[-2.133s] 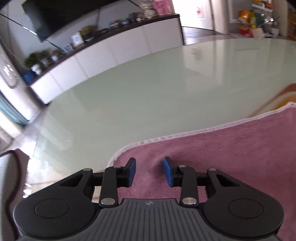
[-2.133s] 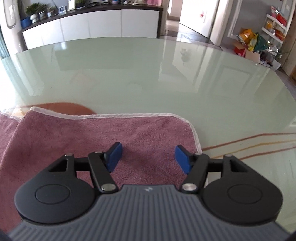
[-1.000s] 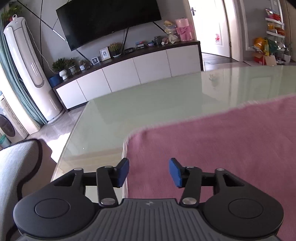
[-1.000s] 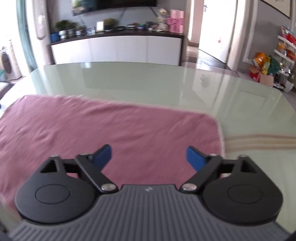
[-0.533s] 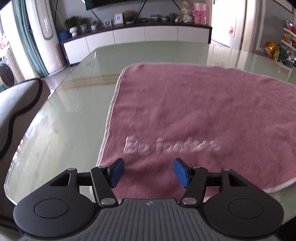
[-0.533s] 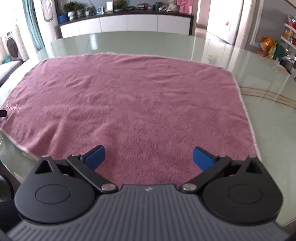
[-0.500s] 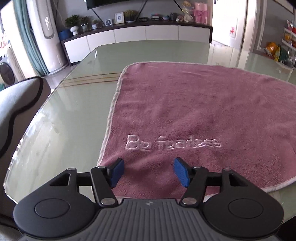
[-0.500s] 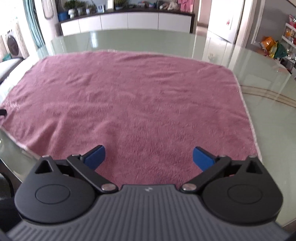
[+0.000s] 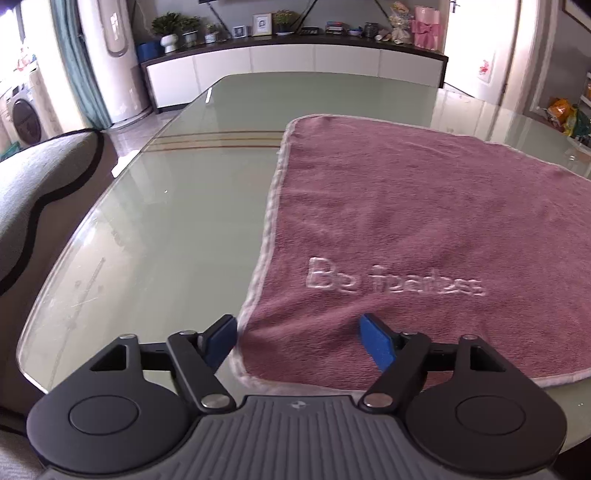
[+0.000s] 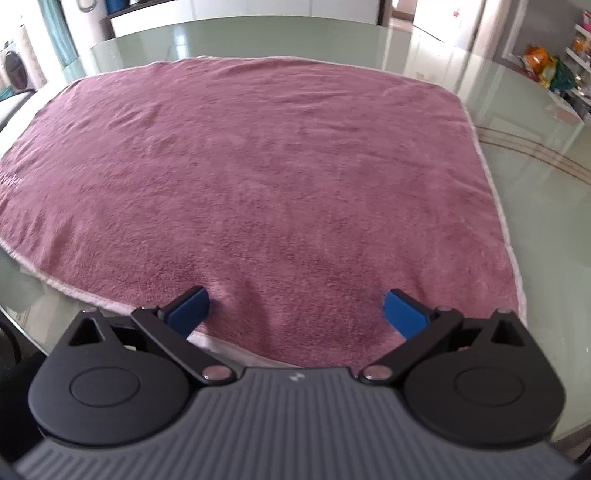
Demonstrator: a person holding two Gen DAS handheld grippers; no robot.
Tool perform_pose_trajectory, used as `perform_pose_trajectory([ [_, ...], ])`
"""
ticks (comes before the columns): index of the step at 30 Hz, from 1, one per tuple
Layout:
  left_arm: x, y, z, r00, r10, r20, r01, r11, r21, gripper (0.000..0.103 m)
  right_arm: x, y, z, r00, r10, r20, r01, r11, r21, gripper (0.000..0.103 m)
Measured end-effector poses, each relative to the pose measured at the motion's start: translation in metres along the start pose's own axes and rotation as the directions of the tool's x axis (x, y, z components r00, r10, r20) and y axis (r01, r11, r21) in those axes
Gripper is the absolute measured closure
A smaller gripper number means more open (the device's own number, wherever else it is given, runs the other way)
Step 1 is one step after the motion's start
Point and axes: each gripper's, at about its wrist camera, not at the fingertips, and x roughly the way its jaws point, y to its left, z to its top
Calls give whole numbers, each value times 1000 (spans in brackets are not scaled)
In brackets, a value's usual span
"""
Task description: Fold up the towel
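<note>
Glass table (image 9: pixel 177 206) — white sideboard (image 9: pixel 288 70) with plants (image 9: pixel 168 26), grey sofa (image 9: pixel 37 177) beside

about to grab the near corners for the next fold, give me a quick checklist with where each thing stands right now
1. Towel lying flat on the table: ok, only light ripples.
2. Left gripper open: ok, its jaws have just been opening and straddle the towel's near left corner, pads not pressing on it.
3. Right gripper open: ok, jaws wide over the near edge, close to the right corner.
4. Pads low enough to pinch the cloth: cannot tell from these views.
5. Near edge fully on the table: cannot tell, the grippers' bodies hide part of it.
6. Far half free to receive the fold: ok, nothing lies on it.
</note>
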Motion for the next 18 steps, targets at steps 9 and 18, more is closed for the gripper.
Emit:
perform_pose_trajectory([
  [9, -2, 17, -2, 1000, 6, -6, -6, 1000, -21, 24, 3, -10, -1, 1000, -19, 11, 19, 999, 29, 0],
  [18, -4, 15, -3, 1000, 28, 12, -28, 1000, 4, 25, 0, -16, -7, 999, -36, 21, 35, 998, 54, 0],
])
